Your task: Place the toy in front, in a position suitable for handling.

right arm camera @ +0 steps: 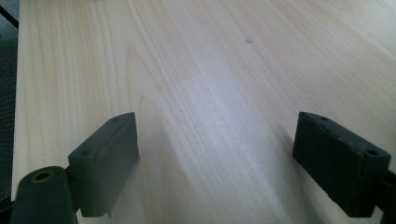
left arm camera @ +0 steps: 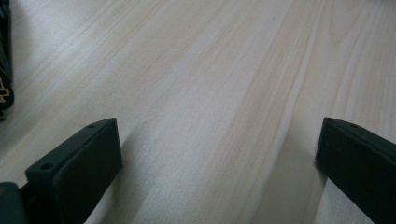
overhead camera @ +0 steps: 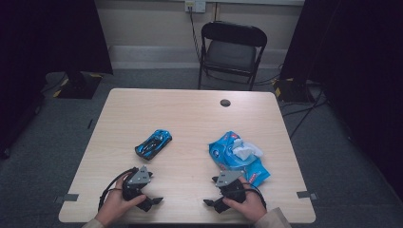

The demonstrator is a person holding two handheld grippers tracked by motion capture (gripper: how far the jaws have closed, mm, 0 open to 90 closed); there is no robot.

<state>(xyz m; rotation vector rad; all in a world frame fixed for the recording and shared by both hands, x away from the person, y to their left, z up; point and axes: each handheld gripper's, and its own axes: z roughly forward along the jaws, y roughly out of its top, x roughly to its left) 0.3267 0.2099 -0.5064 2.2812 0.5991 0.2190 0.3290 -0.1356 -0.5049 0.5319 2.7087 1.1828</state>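
We hold the left gripper (overhead camera: pixel 151 202) and right gripper (overhead camera: pixel 210 203) low at the table's (overhead camera: pixel 190 118) near edge, jaws apart and empty; toy car (overhead camera: pixel 153 144) and tissue pack (overhead camera: pixel 237 156) lie beyond.

The high view is dim and soft, its corners falling to black, while the pale wooden counter (overhead camera: pixel 190 118) catches even overhead light. Both gripper views are brighter, the black jaws blurred and casting faint grey shadows.
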